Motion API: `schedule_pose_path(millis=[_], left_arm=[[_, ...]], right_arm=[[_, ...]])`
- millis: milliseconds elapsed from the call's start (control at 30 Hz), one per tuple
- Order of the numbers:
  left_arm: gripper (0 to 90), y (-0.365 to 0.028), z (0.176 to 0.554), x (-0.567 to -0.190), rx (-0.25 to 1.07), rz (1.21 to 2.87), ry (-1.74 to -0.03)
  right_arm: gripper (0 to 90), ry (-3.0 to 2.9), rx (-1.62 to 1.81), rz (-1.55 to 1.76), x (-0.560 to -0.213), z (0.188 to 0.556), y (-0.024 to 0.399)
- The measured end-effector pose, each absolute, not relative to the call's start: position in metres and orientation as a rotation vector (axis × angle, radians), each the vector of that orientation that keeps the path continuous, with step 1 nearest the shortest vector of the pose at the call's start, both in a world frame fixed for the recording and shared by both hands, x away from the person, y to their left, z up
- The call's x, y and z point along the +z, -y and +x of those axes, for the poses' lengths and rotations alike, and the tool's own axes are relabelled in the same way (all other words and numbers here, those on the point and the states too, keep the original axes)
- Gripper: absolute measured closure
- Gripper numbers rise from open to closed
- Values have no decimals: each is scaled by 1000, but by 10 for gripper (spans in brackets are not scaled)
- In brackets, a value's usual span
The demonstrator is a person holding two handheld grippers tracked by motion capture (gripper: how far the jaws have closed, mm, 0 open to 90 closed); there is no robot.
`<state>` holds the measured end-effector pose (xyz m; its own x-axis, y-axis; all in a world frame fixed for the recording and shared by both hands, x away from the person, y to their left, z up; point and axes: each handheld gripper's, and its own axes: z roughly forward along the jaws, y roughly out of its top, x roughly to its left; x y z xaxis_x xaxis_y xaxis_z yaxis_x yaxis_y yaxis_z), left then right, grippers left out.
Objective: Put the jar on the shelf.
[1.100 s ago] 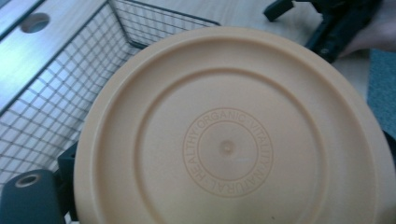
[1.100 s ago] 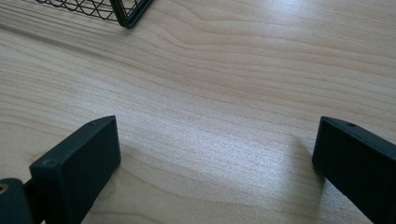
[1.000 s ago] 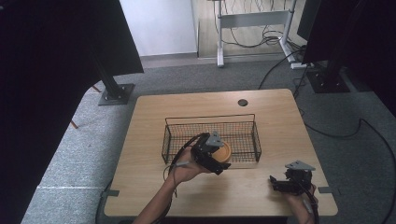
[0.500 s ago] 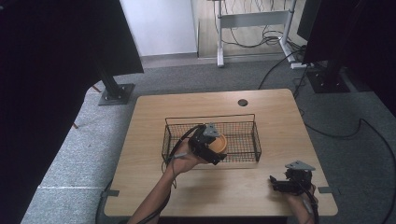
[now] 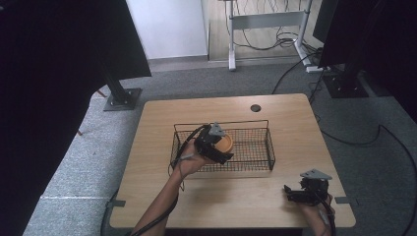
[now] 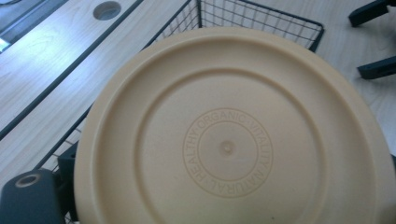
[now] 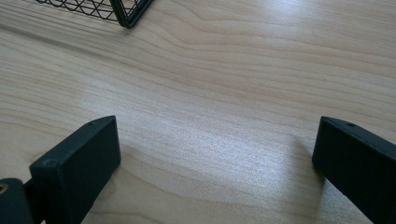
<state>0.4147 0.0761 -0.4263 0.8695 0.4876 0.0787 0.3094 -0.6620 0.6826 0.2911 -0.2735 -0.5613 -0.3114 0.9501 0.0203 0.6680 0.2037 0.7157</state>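
A round tan plate hangs over the left half of a black wire basket, with my left gripper shut on its near edge. In the left gripper view the plate's underside faces me, with raised lettering in a ring, and hides most of the jaws. The basket's mesh shows beyond it. My right gripper rests on the table at the front right, apart from the basket. In the right gripper view it stands open over bare wood, with the basket's corner at the top left.
The wooden table has a round cable hole near its far edge. Grey carpet, dark stands and loose cables surround the table. The person's left forearm crosses the front left of the tabletop.
My left gripper has carried the plate away from the basket's front wall, farther in and up over the basket. The right gripper has stayed where it was.
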Motion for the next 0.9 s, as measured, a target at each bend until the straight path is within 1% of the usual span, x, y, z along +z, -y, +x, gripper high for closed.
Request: schedule_pose_path(millis=[167, 533, 900], left_arm=[[102, -82, 424, -431, 346, 2348, -580], [102, -89, 441, -443, 321, 2346, -522], [102, -90, 452, -460, 339, 2347, -476]], right_arm=[[4, -2057, 885, 1504, -561, 291, 273], [4, -2057, 885, 1504, -561, 291, 273], [5, -2057, 885, 1504, -561, 291, 273]])
